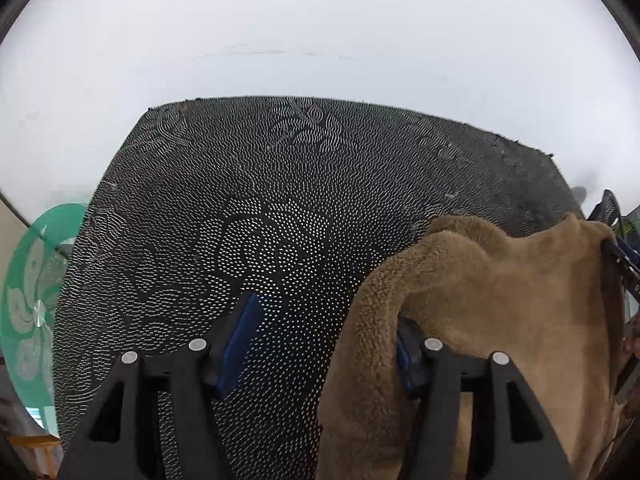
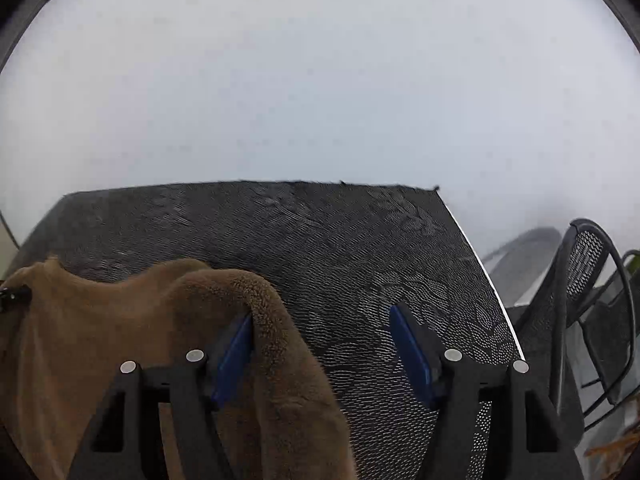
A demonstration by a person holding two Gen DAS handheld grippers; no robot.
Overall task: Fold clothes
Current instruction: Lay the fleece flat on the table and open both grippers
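Observation:
A brown fleece garment (image 1: pixel 500 300) lies bunched on the black dotted tablecloth (image 1: pixel 240 200), at the right in the left wrist view. My left gripper (image 1: pixel 324 348) is open, with a fold of the fleece draped over its right finger and bare cloth under its left finger. In the right wrist view the same garment (image 2: pixel 100 320) sits at the left on the tablecloth (image 2: pixel 340 240). My right gripper (image 2: pixel 324 348) is open too, with fleece hanging over its left finger. Neither pair of pads presses on the fabric. The other gripper (image 1: pixel 624 264) shows at the garment's far edge.
A green glass round top (image 1: pixel 28 300) stands off the table's left side. A black mesh chair (image 2: pixel 588 300) stands past the table's right edge. A plain white wall lies behind the far edge.

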